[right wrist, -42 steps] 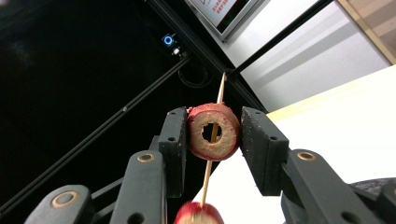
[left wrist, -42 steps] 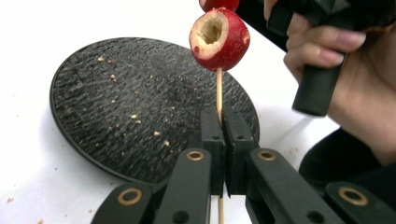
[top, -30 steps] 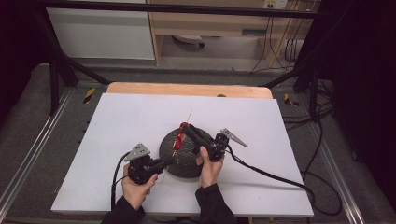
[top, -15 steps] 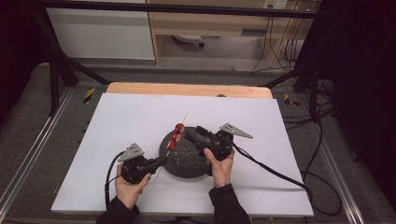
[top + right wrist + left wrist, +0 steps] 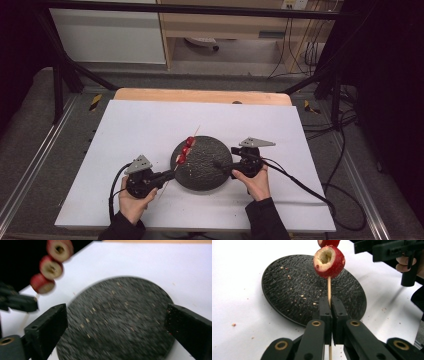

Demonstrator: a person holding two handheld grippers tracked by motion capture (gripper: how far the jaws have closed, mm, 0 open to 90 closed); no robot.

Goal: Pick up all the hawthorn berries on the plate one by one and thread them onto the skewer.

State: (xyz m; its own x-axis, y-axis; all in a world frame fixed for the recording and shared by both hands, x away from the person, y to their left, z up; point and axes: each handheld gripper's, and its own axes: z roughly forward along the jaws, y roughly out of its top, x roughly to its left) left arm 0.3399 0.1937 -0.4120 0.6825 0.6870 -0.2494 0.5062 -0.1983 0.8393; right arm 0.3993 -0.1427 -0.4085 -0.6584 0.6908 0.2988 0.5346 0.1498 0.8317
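Observation:
A thin wooden skewer [image 5: 329, 288] carries three cored red fruit pieces [image 5: 186, 149] above the left rim of a round dark plate [image 5: 205, 172]. My left gripper [image 5: 330, 305] is shut on the skewer's lower end, at the plate's left edge [image 5: 169, 175]. The lowest fruit piece [image 5: 329, 262] sits just above the jaws. My right gripper [image 5: 116, 322] hovers over the plate's right side [image 5: 218, 164], apart from the fruit. Its jaws have just been opening and stand wide with nothing between them. The fruit pieces [image 5: 51, 268] hang at the upper left of the right gripper view.
The plate [image 5: 294, 290] is speckled with crumbs and lies on a white table sheet [image 5: 125, 130]. A wooden edge [image 5: 200, 95] runs along the back. Cables [image 5: 300, 185] trail from the right gripper across the table's right side.
The right gripper has let go at the red pieces, pulled back to the right over the plate and opened its jaws. The left gripper has kept the skewer nearly in place.

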